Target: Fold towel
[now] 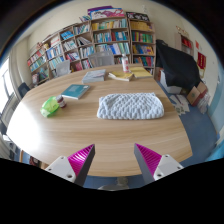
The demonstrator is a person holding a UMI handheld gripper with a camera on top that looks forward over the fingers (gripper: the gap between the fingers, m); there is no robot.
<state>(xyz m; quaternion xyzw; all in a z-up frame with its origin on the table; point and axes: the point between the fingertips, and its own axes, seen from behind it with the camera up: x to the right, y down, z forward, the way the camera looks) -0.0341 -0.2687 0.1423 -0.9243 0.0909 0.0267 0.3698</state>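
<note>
A pale blue-white towel (131, 105) lies folded as a rectangle on the round wooden table (95, 128), well beyond my fingers and a little to the right. My gripper (113, 162) is open and empty, its two magenta pads (78, 160) spread wide over the table's near edge. Nothing stands between the fingers.
A green cloth-like thing (50, 106), a blue book (75, 92) and a small cup (62, 101) lie at the left of the table. Papers and books (112, 74) lie at its far side. Bookshelves (95, 42) line the back wall. A dark chair (178, 66) stands at the right.
</note>
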